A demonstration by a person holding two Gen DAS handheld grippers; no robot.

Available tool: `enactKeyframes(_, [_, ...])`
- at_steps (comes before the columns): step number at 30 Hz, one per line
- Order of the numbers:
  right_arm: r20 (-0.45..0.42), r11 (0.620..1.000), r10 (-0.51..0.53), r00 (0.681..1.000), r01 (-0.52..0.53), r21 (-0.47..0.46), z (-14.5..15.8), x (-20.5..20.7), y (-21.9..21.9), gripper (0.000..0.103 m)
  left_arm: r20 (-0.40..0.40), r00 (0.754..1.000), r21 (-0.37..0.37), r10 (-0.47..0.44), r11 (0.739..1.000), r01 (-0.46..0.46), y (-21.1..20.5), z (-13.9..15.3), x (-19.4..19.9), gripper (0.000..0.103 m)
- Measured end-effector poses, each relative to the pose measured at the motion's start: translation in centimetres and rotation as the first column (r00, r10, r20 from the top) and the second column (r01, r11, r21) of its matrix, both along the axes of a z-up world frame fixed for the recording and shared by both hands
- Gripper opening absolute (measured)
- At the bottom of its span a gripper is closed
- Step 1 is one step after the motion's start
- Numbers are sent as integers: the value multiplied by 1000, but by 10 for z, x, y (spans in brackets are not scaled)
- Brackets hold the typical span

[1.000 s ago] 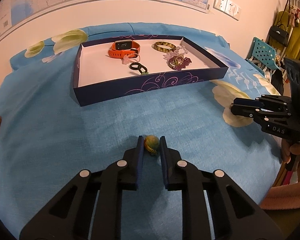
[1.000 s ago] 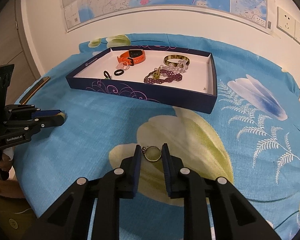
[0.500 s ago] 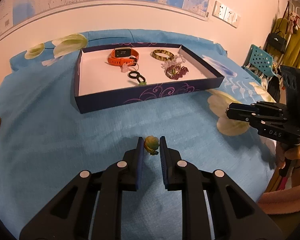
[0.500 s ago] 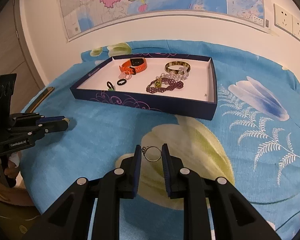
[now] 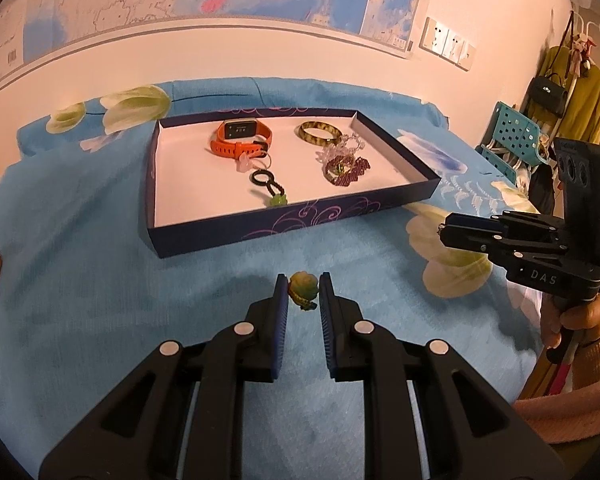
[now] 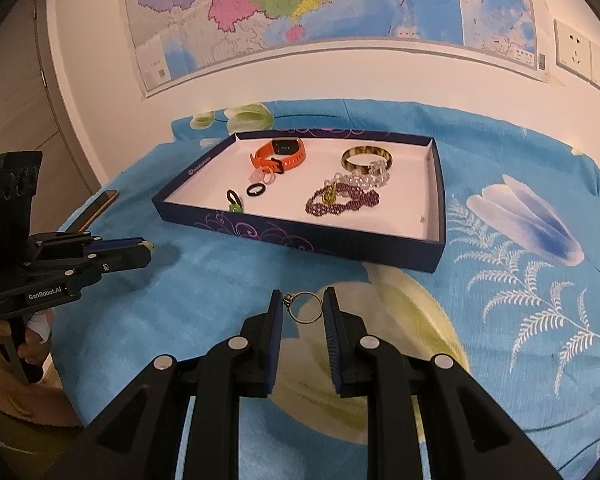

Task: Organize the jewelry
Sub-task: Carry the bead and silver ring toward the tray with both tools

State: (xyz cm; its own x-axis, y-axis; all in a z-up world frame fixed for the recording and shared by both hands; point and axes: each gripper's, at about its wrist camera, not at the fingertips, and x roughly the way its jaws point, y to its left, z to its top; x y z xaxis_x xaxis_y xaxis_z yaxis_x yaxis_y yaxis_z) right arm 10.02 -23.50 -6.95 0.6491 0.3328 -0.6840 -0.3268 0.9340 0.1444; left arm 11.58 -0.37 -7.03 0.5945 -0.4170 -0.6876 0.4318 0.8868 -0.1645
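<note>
Metal worries us most: our right gripper (image 6: 302, 307) barely pinches the thin ring (image 6: 306, 307), the left gripper (image 5: 304, 291) clamps a green bead (image 5: 304, 289); either may slip before reaching the tray (image 5: 292, 226).

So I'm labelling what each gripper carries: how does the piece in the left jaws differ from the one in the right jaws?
The left gripper pinches a small chunky green-yellow bead charm; the right gripper pinches a thin silver ring. The charm looks solid and opaque, while the ring is an open hoop with the cloth showing through. The ring carries a small setting at one side; the charm has none. Both are clamped at the jaw tips, short of the tray.
</note>
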Motion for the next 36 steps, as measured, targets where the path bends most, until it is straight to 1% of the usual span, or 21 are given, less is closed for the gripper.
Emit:
enactKeyframes(16, [40, 1000, 14, 999, -15, 8, 12, 12, 5, 19, 22, 1000, -24, -8, 1000, 9, -5, 9, 10, 16])
enactKeyframes(36, [73, 1000, 22, 997, -23, 10, 23, 30, 10, 19, 54, 998, -34, -10, 999, 12, -15, 22, 27, 16])
